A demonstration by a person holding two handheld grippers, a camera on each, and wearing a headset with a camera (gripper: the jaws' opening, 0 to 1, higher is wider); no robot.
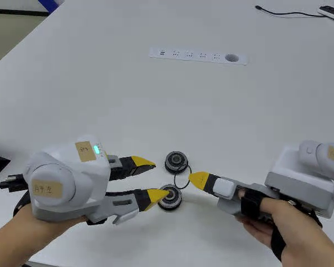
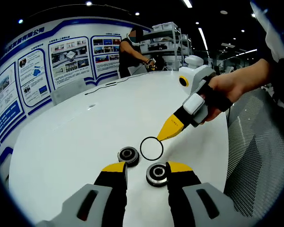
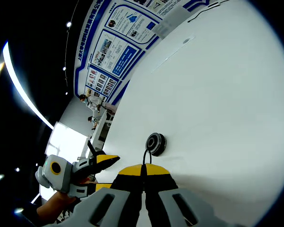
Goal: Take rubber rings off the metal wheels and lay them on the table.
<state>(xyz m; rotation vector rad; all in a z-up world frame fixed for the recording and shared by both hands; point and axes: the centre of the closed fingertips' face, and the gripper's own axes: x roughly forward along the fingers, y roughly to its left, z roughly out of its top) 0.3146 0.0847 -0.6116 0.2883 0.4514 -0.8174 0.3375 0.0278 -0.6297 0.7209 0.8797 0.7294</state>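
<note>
Step in hand: ring removal. My right gripper (image 1: 196, 179), pressed together, pinches the freed rubber ring (image 2: 140, 148) just above the desk (image 1: 156, 100). My left gripper (image 1: 157, 179), spread, straddles the near metal wheel (image 1: 170, 197). Next: lay the ring down.

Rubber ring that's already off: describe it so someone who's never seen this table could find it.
On the white table, two metal wheels sit between the left gripper and the right gripper. The rubber ring is beside them, pinched in that gripper's shut yellow fingers. Unlike the chunky wheels, it is a thin black hoop with table showing through.
</note>
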